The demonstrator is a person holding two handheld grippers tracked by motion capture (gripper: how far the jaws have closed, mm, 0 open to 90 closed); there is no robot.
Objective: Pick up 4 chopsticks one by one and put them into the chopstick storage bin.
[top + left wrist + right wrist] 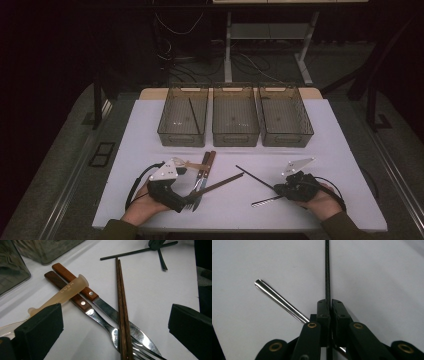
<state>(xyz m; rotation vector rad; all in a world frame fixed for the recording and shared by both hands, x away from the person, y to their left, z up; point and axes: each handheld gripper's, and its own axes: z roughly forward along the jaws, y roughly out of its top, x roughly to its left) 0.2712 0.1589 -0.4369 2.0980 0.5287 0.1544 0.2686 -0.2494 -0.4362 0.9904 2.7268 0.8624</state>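
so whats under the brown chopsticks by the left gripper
The brown chopsticks lie across the knife blade and the fork tines. How the fork tips sit beneath them is covered.

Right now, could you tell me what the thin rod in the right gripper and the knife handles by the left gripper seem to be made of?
The black chopstick looks like matte, finely textured plastic or composite; I cannot tell which. The knife handles look like polished reddish-brown wood, with visible metal rivets and shiny steel blades.
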